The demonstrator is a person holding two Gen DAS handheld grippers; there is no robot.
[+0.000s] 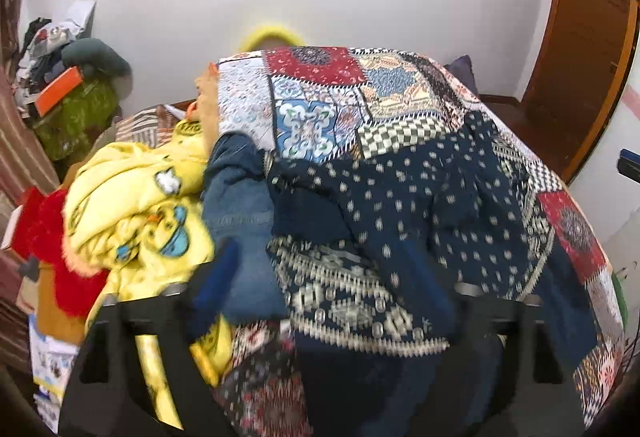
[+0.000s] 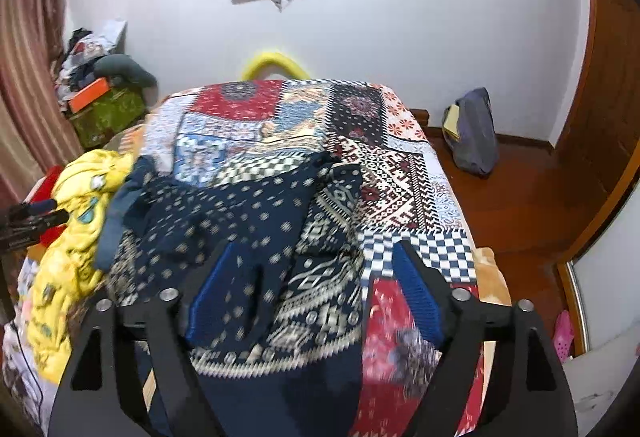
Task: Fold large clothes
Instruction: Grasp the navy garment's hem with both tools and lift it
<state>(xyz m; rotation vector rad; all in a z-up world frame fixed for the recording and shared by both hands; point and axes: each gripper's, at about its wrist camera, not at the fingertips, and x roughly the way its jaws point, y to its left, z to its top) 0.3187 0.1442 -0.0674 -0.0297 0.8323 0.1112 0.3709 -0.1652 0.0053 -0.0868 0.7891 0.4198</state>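
A bed under a patchwork quilt filled the room, its near half covered by a crumpled navy garment with pale dots and a patterned border. To its left lay a heap of unsorted laundry, a yellow cartoon-print blanket uppermost, denim wedged against the navy cloth. On the floor to the far right slumped a grey bag, something yellow poking from its mouth; far left, a green box carried an orange box and loose clothes. The right hand-held gripper hung wide over the garment's near hem, gripping nothing. The left hand-held gripper also looked wide, though blur obscured it. Folding seemed barely begun: next, probably, pinch two corners and spread the garment flat.
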